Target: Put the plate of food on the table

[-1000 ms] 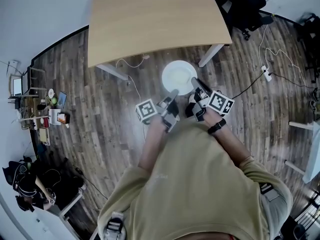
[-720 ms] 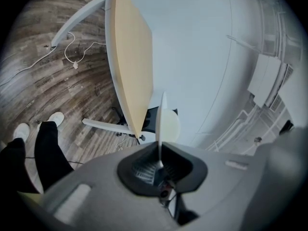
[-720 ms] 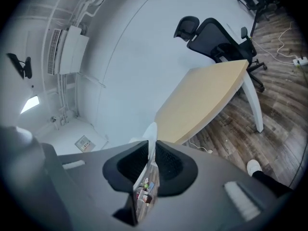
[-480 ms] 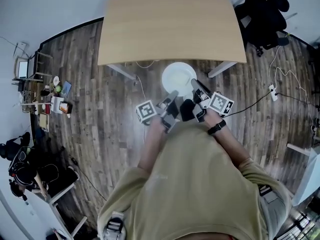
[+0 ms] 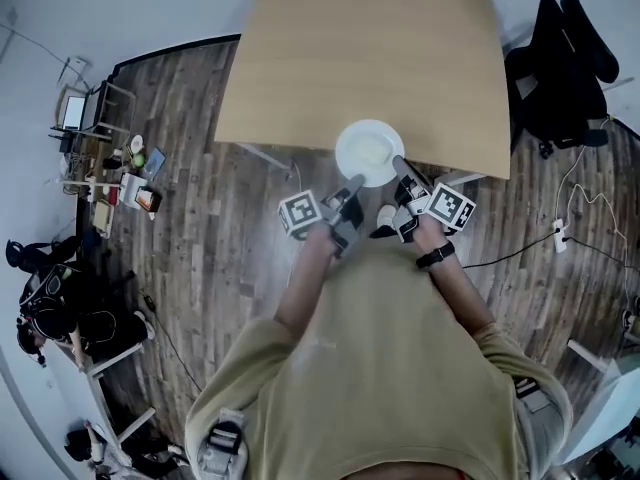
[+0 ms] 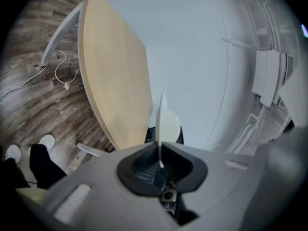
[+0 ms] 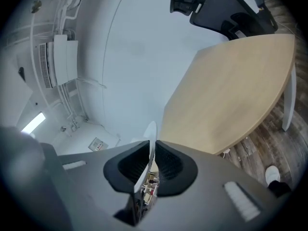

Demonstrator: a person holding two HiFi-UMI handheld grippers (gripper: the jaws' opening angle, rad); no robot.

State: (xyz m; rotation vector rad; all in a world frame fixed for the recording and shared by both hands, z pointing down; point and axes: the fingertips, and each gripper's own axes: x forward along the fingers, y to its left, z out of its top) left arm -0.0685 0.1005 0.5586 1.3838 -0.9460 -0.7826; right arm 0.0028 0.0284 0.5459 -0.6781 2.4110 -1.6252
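Note:
A white plate [image 5: 369, 150] with pale food on it hangs over the near edge of the light wooden table [image 5: 370, 48] in the head view. My left gripper [image 5: 352, 190] is shut on the plate's near-left rim, and my right gripper [image 5: 401, 169] is shut on its near-right rim. In the left gripper view the plate [image 6: 160, 124] shows edge-on as a thin white line running into the black pads. The right gripper view shows the plate rim [image 7: 150, 137] pinched between the pads, with the table [image 7: 226, 100] to the right.
White table legs [image 5: 262, 154] stand below the near edge over a dark plank floor. A black office chair [image 5: 565, 63] stands to the right of the table. Cluttered shelves and bags [image 5: 110, 183] sit at the far left. A cable and power strip [image 5: 560, 234] lie on the floor at right.
The plate, held by both grippers, has come forward from over the floor to over the table's near edge. The table now lies closer beneath the view.

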